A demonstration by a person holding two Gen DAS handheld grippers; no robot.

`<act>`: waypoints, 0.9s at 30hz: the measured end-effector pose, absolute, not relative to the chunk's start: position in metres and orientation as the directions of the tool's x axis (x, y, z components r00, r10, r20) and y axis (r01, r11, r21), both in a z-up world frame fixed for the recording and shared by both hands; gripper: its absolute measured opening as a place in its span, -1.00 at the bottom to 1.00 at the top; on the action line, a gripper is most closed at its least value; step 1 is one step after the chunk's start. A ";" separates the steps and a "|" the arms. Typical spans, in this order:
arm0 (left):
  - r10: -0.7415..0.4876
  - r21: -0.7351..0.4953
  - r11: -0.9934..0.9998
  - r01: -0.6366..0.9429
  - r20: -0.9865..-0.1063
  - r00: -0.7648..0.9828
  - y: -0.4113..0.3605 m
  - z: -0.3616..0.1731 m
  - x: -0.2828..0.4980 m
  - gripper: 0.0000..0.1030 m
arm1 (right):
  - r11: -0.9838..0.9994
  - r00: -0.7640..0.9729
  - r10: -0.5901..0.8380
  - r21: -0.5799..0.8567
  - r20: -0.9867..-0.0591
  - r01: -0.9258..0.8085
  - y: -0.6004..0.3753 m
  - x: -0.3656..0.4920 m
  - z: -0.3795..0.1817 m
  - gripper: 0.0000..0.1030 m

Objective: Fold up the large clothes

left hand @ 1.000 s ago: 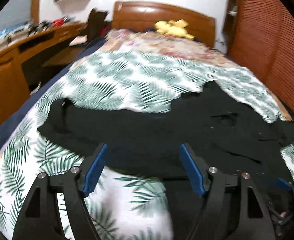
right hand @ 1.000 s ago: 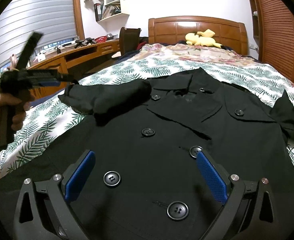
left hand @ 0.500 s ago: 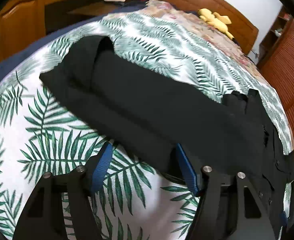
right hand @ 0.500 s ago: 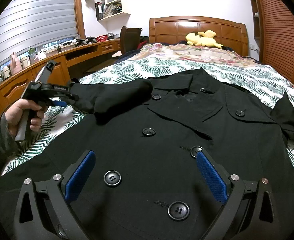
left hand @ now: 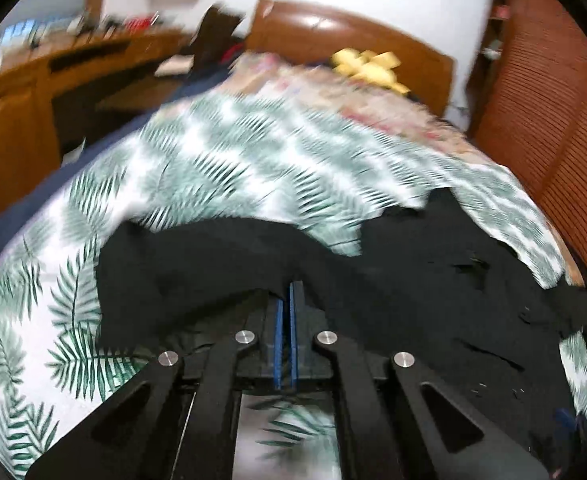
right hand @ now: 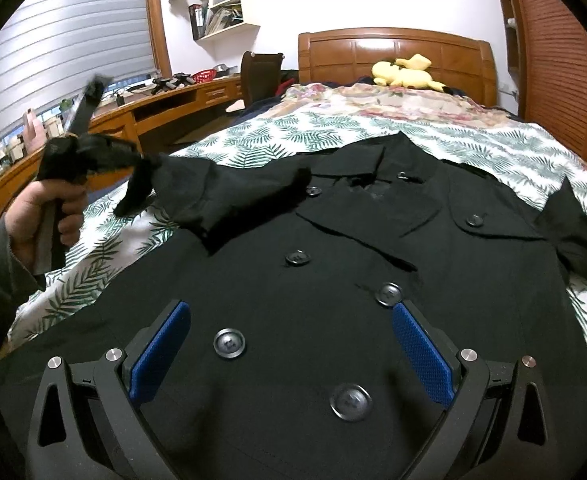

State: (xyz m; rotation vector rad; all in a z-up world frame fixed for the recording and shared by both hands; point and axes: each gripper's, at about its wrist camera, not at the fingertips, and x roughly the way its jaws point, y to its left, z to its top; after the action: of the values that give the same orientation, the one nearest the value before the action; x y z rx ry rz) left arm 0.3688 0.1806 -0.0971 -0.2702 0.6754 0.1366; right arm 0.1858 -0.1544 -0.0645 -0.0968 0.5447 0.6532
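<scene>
A black double-breasted coat lies front-up on the bed, filling the centre and lower half of the right wrist view. Its buttons face up and its collar points toward the wooden headboard at top centre. The bed carries a white cover with green leaf print.

The left gripper is clenched: in the left wrist view its two blue pads stand almost together at lower centre, with the edge of black cloth pinched between their tips. In the right wrist view this same tool appears at the left edge, gripped by a hand in a grey sleeve, with the coat's sleeve stretched from its tip toward the coat's shoulder. The sleeve end is lifted clear of the bed cover; the rest of the coat lies flat.

The right gripper is released. Its blue pads stand wide apart at the bottom of the right wrist view, above the lower front of the coat, with a button showing between them. No cloth is clamped.

A yellow plush toy rests against the headboard. A wooden desk runs along the left side of the frame.
</scene>
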 end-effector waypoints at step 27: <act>-0.229 -0.188 0.971 0.148 -0.550 0.803 0.026 -0.044 0.259 0.03 | 0.886 0.805 0.402 -0.034 -0.435 -0.462 -0.234 0.099 -0.001 0.95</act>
State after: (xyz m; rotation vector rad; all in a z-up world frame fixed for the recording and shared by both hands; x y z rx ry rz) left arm 0.2594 0.0260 -0.0439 -0.1388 0.6063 -0.2026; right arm 0.0991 -0.2341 -0.0013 -0.1413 0.4336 0.4640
